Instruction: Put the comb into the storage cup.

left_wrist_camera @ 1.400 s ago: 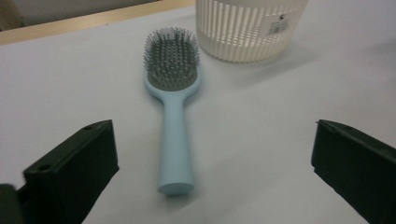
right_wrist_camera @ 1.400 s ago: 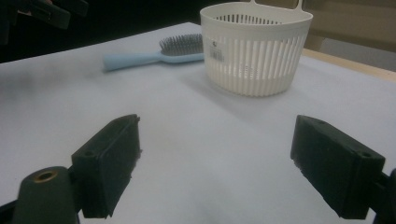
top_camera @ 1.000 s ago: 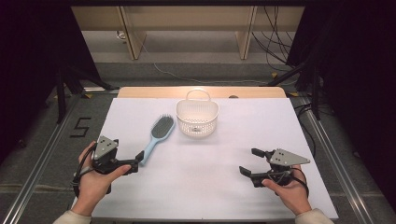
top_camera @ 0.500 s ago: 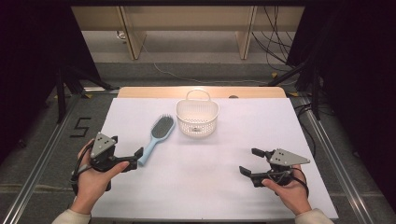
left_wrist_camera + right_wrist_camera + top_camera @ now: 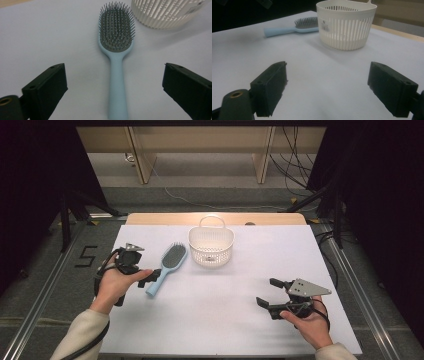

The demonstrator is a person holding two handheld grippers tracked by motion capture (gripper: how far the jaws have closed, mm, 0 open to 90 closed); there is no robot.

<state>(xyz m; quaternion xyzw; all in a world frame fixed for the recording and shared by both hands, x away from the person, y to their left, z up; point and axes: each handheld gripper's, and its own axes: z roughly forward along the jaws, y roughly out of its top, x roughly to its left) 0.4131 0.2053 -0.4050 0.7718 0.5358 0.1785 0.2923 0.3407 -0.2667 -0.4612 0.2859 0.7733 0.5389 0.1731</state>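
A white tabletop point(image 5: 235, 315) carries a white slotted plastic basket point(image 5: 211, 247) with a loop handle, standing upright near the far edge; what shows of its inside holds nothing. Just beside it, to the left and apart from it, a light blue hairbrush point(image 5: 167, 267) lies flat with its bristles up. The left gripper point(image 5: 146, 276) sits at the handle end: in the left gripper view the handle runs up the middle between the spread jaws, touching neither, and the jaws have just been closing a little. The right gripper point(image 5: 267, 292) rests well apart on the right, jaws released and wide over bare tabletop.
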